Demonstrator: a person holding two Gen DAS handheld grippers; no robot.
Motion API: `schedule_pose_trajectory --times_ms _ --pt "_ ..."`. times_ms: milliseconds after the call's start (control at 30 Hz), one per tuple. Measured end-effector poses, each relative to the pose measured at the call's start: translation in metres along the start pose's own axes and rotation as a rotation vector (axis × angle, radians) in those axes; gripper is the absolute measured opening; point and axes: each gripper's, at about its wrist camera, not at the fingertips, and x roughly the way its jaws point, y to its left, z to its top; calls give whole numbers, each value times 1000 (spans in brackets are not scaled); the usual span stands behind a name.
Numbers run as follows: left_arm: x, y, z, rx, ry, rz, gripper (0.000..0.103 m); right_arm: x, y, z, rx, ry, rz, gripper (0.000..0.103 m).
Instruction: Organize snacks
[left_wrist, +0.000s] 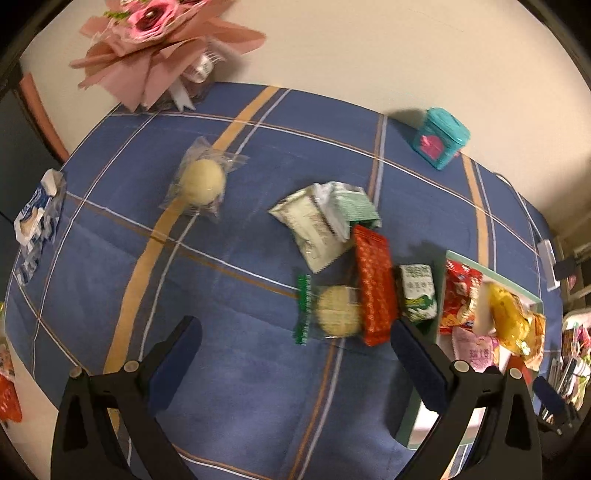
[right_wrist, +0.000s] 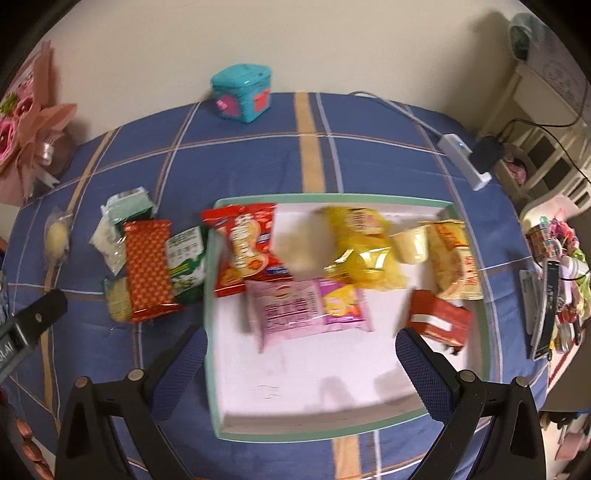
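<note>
A white tray with a green rim (right_wrist: 399, 424) lies on the blue plaid table and holds several snacks: a red bag (right_wrist: 243, 247), a pink pack (right_wrist: 306, 314), a yellow bag (right_wrist: 362, 247), a pudding cup (right_wrist: 410, 243) and a red box (right_wrist: 439, 321). My right gripper (right_wrist: 301, 354) is open and empty above the tray's near part. Left of the tray lie a red patterned pack (left_wrist: 373, 288), a round cracker pack (left_wrist: 336, 312), a green-white pack (left_wrist: 417, 291) and pale packs (left_wrist: 317, 225). A wrapped round bun (left_wrist: 203, 181) lies apart. My left gripper (left_wrist: 295, 345) is open and empty just in front of the cracker pack.
A teal box (left_wrist: 441, 138) stands at the table's far edge by the wall. A pink paper bouquet (left_wrist: 155, 44) sits at the far left corner. A blue-white bag (left_wrist: 37, 218) lies at the left edge. A white power strip (right_wrist: 465, 158) and clutter (right_wrist: 557, 280) are on the right.
</note>
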Motion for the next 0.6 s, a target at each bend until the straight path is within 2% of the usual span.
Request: schedule_pose_trajectory --times_ms 300,600 --pt "12 31 11 -48 12 32 102 14 38 0 -39 21 39 103" --pt "51 27 15 -45 88 27 102 36 55 8 -53 48 30 103"
